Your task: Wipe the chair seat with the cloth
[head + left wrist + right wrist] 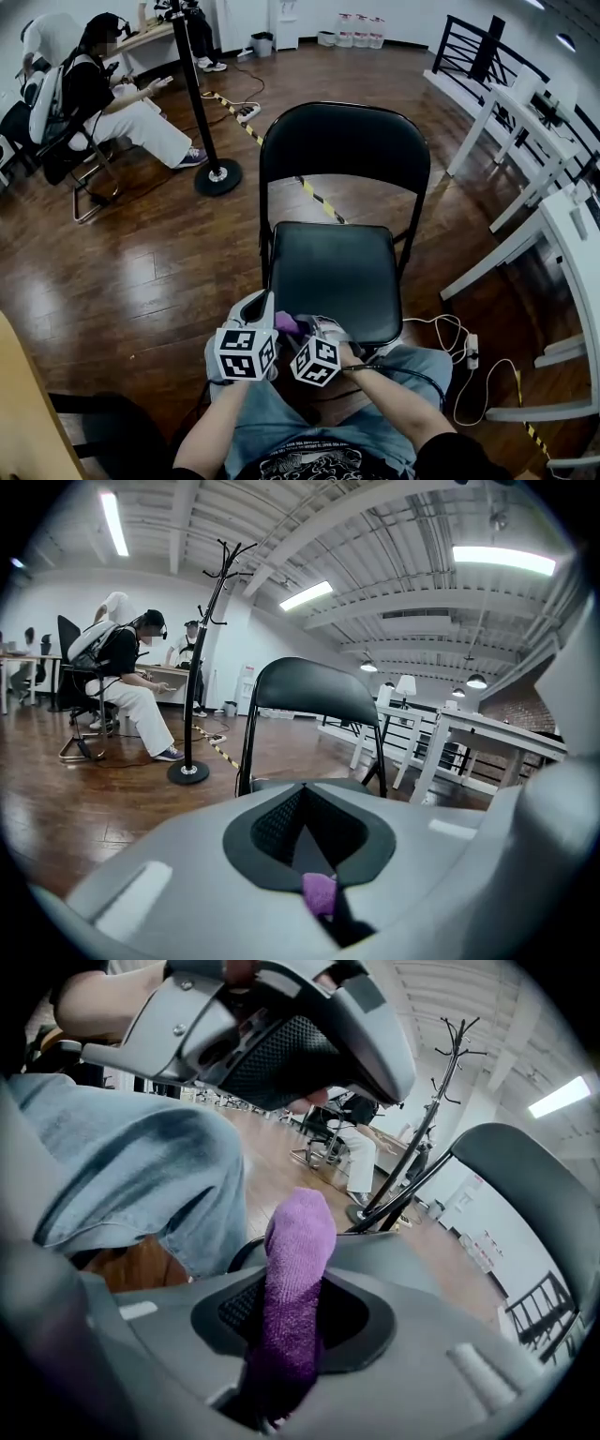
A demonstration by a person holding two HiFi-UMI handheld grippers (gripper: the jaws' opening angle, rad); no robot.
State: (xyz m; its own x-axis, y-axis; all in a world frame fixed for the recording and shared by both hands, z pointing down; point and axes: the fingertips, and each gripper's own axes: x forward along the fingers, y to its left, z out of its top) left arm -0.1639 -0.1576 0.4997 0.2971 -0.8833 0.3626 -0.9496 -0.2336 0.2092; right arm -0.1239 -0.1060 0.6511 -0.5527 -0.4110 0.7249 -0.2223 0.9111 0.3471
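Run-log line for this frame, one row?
left tongs: shut on cloth | right tongs: shut on cloth | chair seat: cloth near front edge

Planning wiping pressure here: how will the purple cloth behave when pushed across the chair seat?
The purple cloth looks fuzzy and soft, so probably floppy and light; it stands up only where the right gripper pinches it. Its knit surface will likely drag, maybe bunch, on the smooth black chair seat rather than slide.

Far left, a seated person is beside a black coat stand; white desks line the right side.
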